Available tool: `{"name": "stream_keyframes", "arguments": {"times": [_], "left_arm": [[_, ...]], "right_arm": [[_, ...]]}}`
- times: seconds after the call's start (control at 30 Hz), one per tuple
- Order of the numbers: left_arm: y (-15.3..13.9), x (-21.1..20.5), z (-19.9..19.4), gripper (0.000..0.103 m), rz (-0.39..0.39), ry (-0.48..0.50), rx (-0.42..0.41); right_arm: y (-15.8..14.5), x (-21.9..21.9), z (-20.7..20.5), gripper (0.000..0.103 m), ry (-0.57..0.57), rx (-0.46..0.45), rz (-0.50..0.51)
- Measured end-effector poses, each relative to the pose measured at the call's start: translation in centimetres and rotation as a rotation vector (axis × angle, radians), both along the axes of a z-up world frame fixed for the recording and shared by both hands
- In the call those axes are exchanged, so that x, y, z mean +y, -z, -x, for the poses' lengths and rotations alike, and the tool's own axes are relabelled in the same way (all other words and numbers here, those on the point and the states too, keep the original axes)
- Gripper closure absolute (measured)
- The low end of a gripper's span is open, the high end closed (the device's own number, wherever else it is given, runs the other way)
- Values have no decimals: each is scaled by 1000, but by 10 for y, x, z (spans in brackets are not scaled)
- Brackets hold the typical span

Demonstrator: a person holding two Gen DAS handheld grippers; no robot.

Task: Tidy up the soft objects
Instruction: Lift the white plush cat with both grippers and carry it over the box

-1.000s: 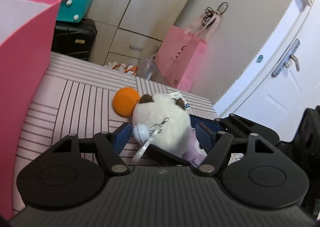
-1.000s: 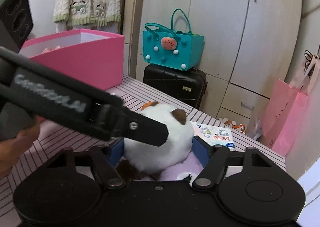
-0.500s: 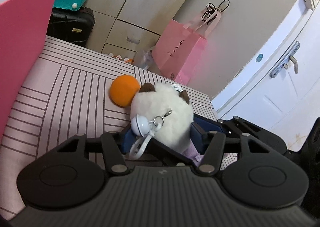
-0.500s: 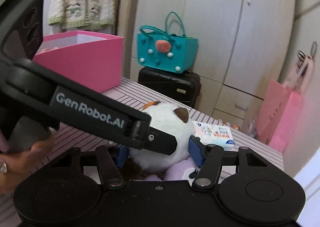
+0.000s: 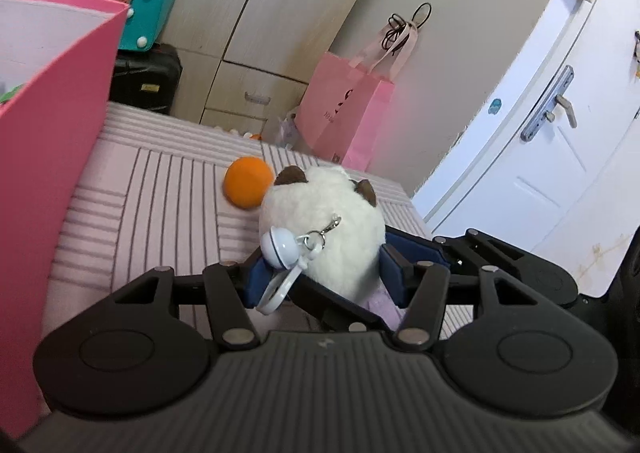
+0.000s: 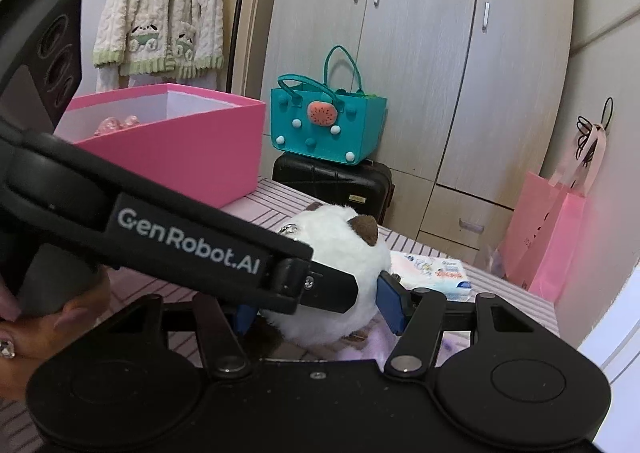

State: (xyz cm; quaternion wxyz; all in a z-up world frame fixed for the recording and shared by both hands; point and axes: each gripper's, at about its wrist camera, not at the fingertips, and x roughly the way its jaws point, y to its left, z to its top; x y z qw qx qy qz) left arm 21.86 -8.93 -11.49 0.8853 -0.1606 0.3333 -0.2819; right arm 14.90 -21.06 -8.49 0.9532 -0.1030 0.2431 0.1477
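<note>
- We find the left gripper point(image 5: 320, 277) closed on the plush toy point(image 5: 324, 233): over the last second its jaws have narrowed, and both blue pads now press the white fur on either side.
- The right gripper point(image 6: 320, 313) has done the same from the other side. Its jaws have closed in, and its pads now bear on the same plush toy point(image 6: 340, 269), so both tools hold one item.
- In the right view the left tool crosses the foreground, with the person's hand point(image 6: 44, 329) on its handle at the left edge.
- A small bell point(image 5: 280, 249) and a white clip ring hang loose off the toy's flank, just beside the left pad; we judge they could snag.
- The toy has gone from lying on the striped tabletop point(image 5: 160, 189) to sitting slightly higher in the grip; whether it has fully cleared the surface we cannot tell.
- The orange ball point(image 5: 248, 187) stays on the tabletop just behind the toy, untouched, and a tissue pack point(image 6: 436, 273) lies beyond.
- Farther off, the pink box point(image 6: 180, 141) stands open. It looks closer in both views than a second ago, so we judge the carry towards it has begun; placement is outstanding.
</note>
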Motion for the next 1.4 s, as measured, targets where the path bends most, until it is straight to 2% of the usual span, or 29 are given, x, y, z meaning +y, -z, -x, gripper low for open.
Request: {"name": "stream_keyframes", "arguments": {"times": [0.1,0.27,0.5,0.7,0.83,1.03,1.27,1.4], "left_arm": [[-6,3,8,47,-55,25,32],[-16,14,32,47,-84,64,23],[-21,13,61,48,-141,112,-3],[-21,9,71,49,-208,155,62],[-25,12,78,49,-254,181,85],[-36,23,90,49,-290,216,99],[-46,41,104,50,-285,205,131],[-57,55,110,50,-270,200,175]], "right_arm": [[0,5,12,38,8,30,-34],[-2,13,37,38,43,18,-112],[-3,12,62,38,139,79,-252],[2,12,77,38,176,160,-308],[2,18,83,38,163,214,-308],[-7,33,93,38,134,229,-275],[-21,47,102,37,55,246,-212],[-31,47,103,35,6,310,-273]]}}
